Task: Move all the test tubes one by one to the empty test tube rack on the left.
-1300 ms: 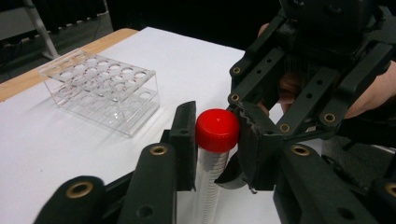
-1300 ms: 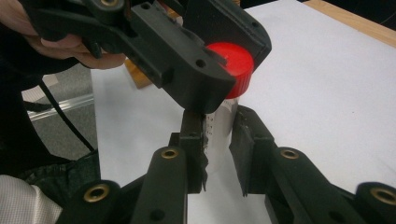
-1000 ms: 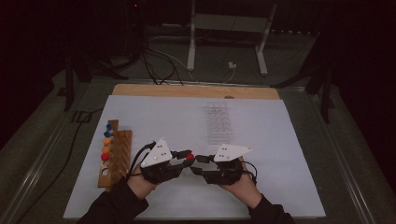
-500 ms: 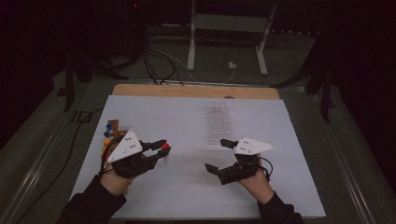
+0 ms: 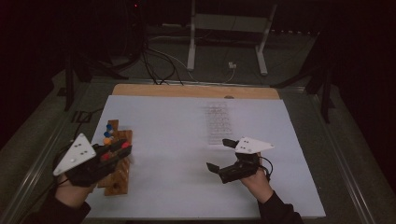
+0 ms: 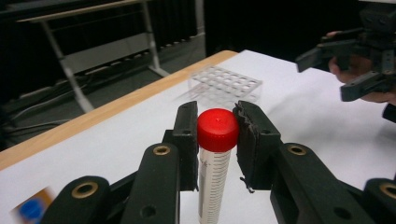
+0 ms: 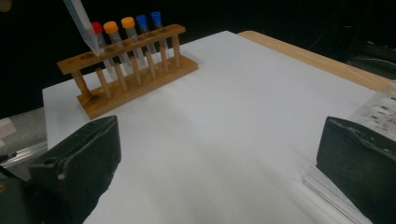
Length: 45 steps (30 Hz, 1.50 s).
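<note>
Near the tabletop's left edge, the left gripper (image 5: 119, 151) is clenched on a red-capped tube (image 6: 215, 158); in the left gripper view its two black jaws press against the cap from either side, with the graduated clear body hanging below. In the high view this gripper hovers over the wooden rack (image 5: 117, 165), which lies close to the near left corner. In the right gripper view the tube's pointed lower end hangs tilted above the rack's near end, beside the rack's own row of tubes (image 7: 125, 32) with red, orange and blue caps.

Toward the near right part of the white sheet (image 5: 177, 140), the right gripper (image 5: 222, 155) has just been opening; its jaws stand wide apart with nothing between them.

Farther back, right of centre, a clear plastic rack (image 5: 218, 122) rests on the sheet. Beyond it runs the tabletop's bare wooden far edge (image 5: 196, 91).
</note>
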### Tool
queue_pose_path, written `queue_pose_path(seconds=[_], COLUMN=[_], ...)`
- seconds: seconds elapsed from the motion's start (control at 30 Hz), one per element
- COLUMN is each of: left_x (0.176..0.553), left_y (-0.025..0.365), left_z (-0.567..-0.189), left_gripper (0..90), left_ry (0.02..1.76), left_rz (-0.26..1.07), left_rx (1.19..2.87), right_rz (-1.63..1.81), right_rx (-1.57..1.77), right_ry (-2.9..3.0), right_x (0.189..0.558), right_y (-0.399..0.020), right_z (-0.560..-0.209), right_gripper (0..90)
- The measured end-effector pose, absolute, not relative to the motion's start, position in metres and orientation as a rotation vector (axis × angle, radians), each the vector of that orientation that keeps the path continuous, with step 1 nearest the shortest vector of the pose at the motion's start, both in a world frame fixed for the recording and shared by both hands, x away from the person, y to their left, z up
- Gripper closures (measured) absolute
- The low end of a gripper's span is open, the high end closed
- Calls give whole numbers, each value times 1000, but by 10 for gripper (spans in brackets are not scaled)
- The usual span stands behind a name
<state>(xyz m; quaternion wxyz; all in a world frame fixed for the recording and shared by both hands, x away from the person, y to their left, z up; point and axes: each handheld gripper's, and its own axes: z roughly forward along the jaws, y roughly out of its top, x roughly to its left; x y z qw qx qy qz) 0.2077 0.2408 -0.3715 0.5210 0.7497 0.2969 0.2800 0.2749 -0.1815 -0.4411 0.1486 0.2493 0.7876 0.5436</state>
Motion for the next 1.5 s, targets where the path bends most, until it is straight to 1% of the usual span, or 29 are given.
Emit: queue_pose_path(seconds=[0.23,0.43,0.63,0.87,1.13,1.33,1.37,1.4,1.47,1.5], left_x=[190,189,193,199,202,200,200,199,197,196], left_y=[275,293,298,298,298,299,299,298,296,294], left_z=[-375,-389,-416,-442,-453,-455,-455,-453,-448,-445], left_gripper=[720,720,720,719,718,713,700,653,592,517], left_ry=[800,878,943,998,1039,1034,1027,1028,1021,1014], left_rz=[737,748,738,679,647,639,632,641,659,671], left_rx=[1752,1721,1725,1756,1788,1800,1800,1799,1799,1791], right_rz=[1560,1558,1557,1555,1562,1561,1561,1560,1561,1562], right_rx=[710,709,708,711,714,718,717,717,713,714], right_ry=[2271,2276,2275,2279,2272,2269,2268,2269,2268,2267], right_x=[274,274,274,274,275,275,275,275,275,274], right_y=[-180,-178,-179,-180,-181,-182,-182,-182,-183,-183], right_z=[-441,-442,-442,-442,-441,-441,-441,-440,-440,-440], right_gripper=[0,0,0,0,0,0,0,0,0,0])
